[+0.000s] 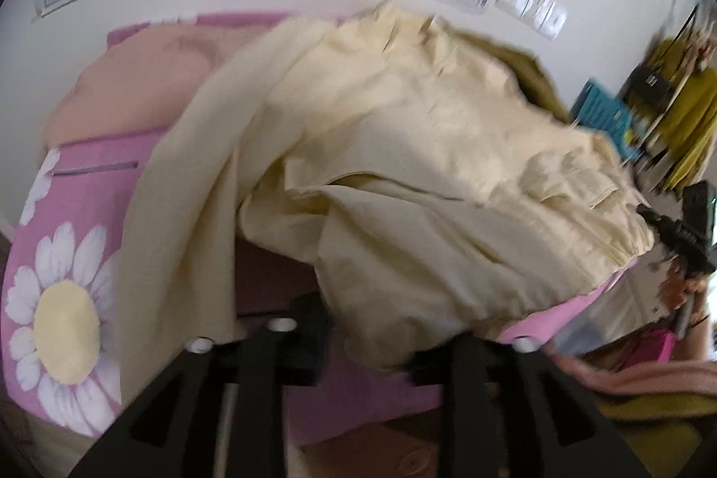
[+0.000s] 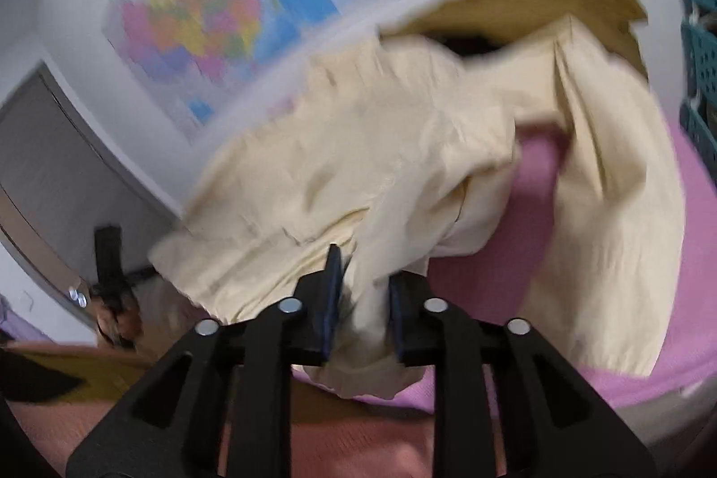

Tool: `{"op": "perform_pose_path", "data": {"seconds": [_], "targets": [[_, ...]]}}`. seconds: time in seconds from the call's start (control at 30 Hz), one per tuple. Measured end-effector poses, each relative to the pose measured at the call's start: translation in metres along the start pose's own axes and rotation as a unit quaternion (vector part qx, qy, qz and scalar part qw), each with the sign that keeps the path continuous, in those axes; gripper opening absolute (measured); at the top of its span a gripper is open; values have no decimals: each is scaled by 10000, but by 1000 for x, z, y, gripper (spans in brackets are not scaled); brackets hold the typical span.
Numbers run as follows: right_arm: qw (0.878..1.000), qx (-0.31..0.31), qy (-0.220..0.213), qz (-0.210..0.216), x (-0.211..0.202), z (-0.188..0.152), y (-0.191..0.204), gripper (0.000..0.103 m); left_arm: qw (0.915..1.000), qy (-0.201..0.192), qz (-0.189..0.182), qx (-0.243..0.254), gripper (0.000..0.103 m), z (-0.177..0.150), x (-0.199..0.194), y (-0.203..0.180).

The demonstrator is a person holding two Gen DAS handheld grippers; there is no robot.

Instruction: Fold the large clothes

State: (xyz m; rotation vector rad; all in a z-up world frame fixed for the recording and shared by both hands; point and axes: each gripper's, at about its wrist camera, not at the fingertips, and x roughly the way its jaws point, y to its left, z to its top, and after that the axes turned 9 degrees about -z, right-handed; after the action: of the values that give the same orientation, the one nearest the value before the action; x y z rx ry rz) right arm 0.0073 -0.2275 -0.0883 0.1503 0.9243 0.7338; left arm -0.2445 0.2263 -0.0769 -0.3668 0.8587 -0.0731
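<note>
My right gripper [image 2: 360, 299] is clamped on a bunched fold of the one cream garment [image 2: 358, 164], and my left gripper [image 1: 363, 348] has the same cloth draped between its narrowed fingers, though I cannot tell whether they pinch it. The garment hangs lifted above the pink flowered bed cover [image 1: 85, 200]. One colourful map [image 2: 210, 12] hangs on the white wall behind.

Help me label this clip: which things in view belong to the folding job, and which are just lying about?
Job: cream garment, right gripper clamped on it, left gripper at its hem, pink bedcover.

Lying about: wall map, teal baskets, peach pillow, olive cloth.
</note>
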Motion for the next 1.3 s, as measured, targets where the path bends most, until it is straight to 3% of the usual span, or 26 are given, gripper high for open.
{"op": "perform_pose_path", "data": {"seconds": [0.03, 0.07, 0.1, 0.2, 0.27, 0.3, 0.37, 0.43, 0.57, 0.67, 0.77, 0.83, 0.9, 1.07, 1.17, 1.2, 1.3], "targets": [[9993, -13, 131, -336, 6, -1, -4, 34, 9998, 117, 139, 45, 46, -1, 8, 4], [9960, -62, 294, -841, 13, -2, -7, 41, 9994, 199, 262, 141, 52, -1, 13, 4], [9942, -116, 282, -1036, 13, 0, -6, 56, 9990, 226, 290, 268, 52, -1, 15, 3], [9904, -406, -200, -1307, -6, 17, 7, 58, 9953, -11, 199, 952, 55, -4, -2, -9], [9883, -727, -560, -1220, -15, 32, 25, 58, 9915, -427, -56, 1229, 68, -4, -30, -13], [9880, -841, -631, -1133, -12, 40, 31, 58, 9878, -657, -219, 1397, 69, -4, -43, -15], [9866, -1145, -661, -961, 4, 51, 49, 59, 9780, -1209, -498, 1624, 85, -4, -70, -21], [9829, -1444, -530, -1012, 41, 70, 67, 59, 9736, -1461, -591, 1653, 86, 3, -77, -25], [9666, -1908, -301, -1686, 111, 106, 83, 59, 9785, -1004, 32, 1803, 86, 36, -33, -42], [9696, -1695, -48, -1763, 148, 131, 76, 58, 9806, -505, 281, 1873, 80, 65, 8, -46], [9676, -1693, 241, -1859, 176, 146, 69, 40, 9816, -200, 276, 1879, 77, 94, 46, -45], [9687, -1658, 467, -1790, 191, 151, 64, 3, 9837, 44, 339, 1763, 74, 113, 75, -43], [9633, -1789, 451, -1952, 201, 157, 62, 1, 9858, 225, 407, 1615, 70, 125, 97, -41], [9681, -1562, 136, -1953, 199, 178, 57, 1, 9873, 434, 501, 1441, 68, 155, 136, -39], [9739, -1368, 276, -1790, 189, 171, 44, 19, 9881, 369, 428, 1430, 69, 159, 138, -44], [9776, -1325, 229, -1617, 174, 167, 41, 35, 9873, 327, 419, 1500, 70, 159, 136, -48], [9748, -1414, -428, -1669, 106, 149, 31, 60, 9840, 296, 386, 1715, 75, 158, 136, -61]]}}
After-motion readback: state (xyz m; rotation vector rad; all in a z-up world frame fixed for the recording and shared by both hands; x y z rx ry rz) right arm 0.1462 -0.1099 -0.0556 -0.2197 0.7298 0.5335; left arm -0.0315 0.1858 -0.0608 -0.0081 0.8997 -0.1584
